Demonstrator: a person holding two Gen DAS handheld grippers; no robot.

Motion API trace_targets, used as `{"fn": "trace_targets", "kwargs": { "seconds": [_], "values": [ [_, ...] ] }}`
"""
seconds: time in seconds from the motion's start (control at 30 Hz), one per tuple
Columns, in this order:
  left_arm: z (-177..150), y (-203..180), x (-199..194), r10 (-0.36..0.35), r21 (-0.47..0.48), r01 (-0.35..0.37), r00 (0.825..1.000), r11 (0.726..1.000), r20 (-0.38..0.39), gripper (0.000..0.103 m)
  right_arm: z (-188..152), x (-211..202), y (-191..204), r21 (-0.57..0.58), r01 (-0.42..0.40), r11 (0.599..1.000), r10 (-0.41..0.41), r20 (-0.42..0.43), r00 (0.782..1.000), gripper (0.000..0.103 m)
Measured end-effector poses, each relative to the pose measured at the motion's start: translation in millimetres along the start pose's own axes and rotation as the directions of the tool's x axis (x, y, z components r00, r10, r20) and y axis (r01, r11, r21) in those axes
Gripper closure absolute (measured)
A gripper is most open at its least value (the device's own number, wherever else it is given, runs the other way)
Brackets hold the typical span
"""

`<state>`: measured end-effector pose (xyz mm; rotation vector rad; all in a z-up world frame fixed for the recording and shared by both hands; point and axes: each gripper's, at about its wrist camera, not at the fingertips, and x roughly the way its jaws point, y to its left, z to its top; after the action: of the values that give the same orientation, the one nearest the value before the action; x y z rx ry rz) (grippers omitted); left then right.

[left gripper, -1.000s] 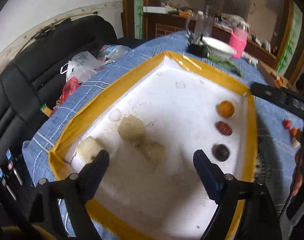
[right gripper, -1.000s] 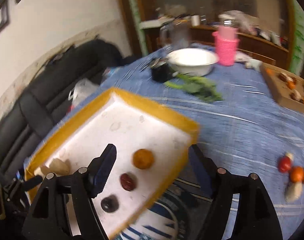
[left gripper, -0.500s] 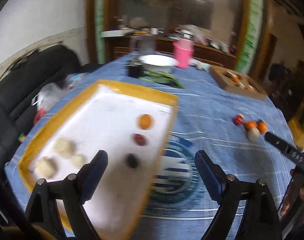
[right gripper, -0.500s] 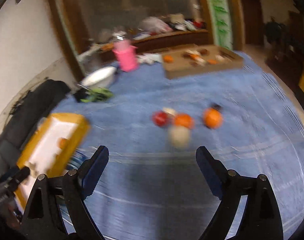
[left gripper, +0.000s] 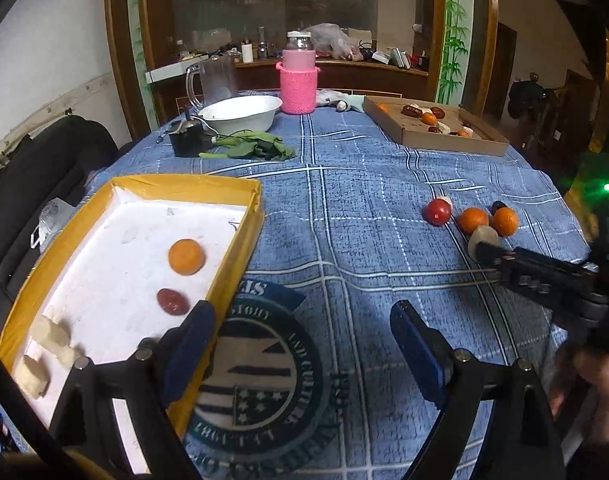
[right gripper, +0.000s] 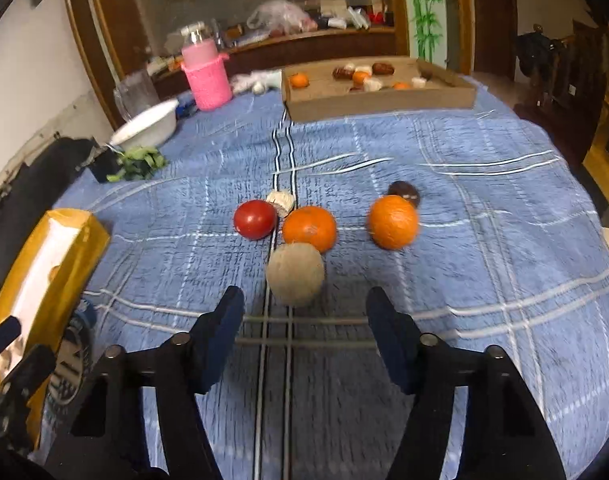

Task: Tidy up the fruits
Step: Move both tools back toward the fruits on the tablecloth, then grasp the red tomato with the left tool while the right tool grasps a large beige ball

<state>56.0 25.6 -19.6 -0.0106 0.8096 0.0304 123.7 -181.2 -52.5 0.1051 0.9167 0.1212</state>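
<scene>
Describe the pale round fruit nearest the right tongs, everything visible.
The pale round fruit is a beige, matte, rough-skinned ball, slightly blurred. It sits on the blue checked tablecloth, just ahead of the right tongs, whose jaws have just been closing with nothing between them. An orange lies right behind it, seemingly touching; a red fruit lies behind, to the left.

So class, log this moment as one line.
right gripper: open, jaws just closing, short of beige round fruit | left gripper: open, empty, beside yellow tray
</scene>
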Motion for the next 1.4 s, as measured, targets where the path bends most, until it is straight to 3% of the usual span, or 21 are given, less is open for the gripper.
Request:
{"fn": "trace_targets", "kwargs": {
  "seconds": [0.1,0.13,0.27,0.5,0.63,0.8,0.9,0.97,1.03,1.2,1.4],
  "values": [
    [5,-7,8,-0.001,0.014,0.001,1.0,1.0,0.001,0.012,6,12,0,-0.007,0.002,1.0,-0.002,0.0,1.0,0.058],
    [8,-11,12,-0.004,0.021,0.004,1.0,1.0,0.0,0.012,6,13,-1,-0.004,-0.009,1.0,0.009,-0.003,1.0,0.07],
    [18,-29,23,-0.03,0.031,0.03,1.0,0.999,0.006,0.012,4,4,-9,0.0,-0.032,0.999,0.032,0.012,0.999,0.07],
    [43,-92,63,-0.133,0.123,0.135,0.991,0.983,-0.02,0.013,-3,-36,-56,0.102,-0.034,0.994,0.022,0.117,0.993,0.07],
    [54,-113,87,-0.105,0.18,0.107,0.994,0.978,-0.024,0.025,-3,-43,-69,0.139,-0.059,0.989,0.037,0.154,0.987,0.07],
    [62,-122,111,-0.109,0.171,0.119,0.992,0.978,-0.068,0.035,-3,-35,-72,0.143,-0.093,0.985,0.074,0.137,0.988,0.07],
    [63,-130,116,-0.12,0.179,0.13,0.991,0.975,-0.066,0.036,-2,-33,-72,0.141,-0.104,0.985,0.086,0.129,0.988,0.07],
    [65,-134,120,-0.136,0.172,0.148,0.988,0.974,-0.078,0.044,-3,-33,-72,0.142,-0.108,0.984,0.09,0.132,0.987,0.07],
    [69,-135,122,-0.138,0.159,0.149,0.987,0.976,-0.078,0.07,-2,-32,-71,0.139,-0.109,0.984,0.091,0.13,0.987,0.07],
    [67,-129,122,-0.138,0.147,0.151,0.986,0.977,-0.095,0.073,-3,-29,-71,0.135,-0.103,0.985,0.086,0.125,0.988,0.07],
    [47,-107,91,-0.134,0.123,0.144,0.987,0.982,-0.083,0.072,-5,-25,-67,0.105,-0.057,0.993,0.044,0.118,0.992,0.07]
  ]
}}
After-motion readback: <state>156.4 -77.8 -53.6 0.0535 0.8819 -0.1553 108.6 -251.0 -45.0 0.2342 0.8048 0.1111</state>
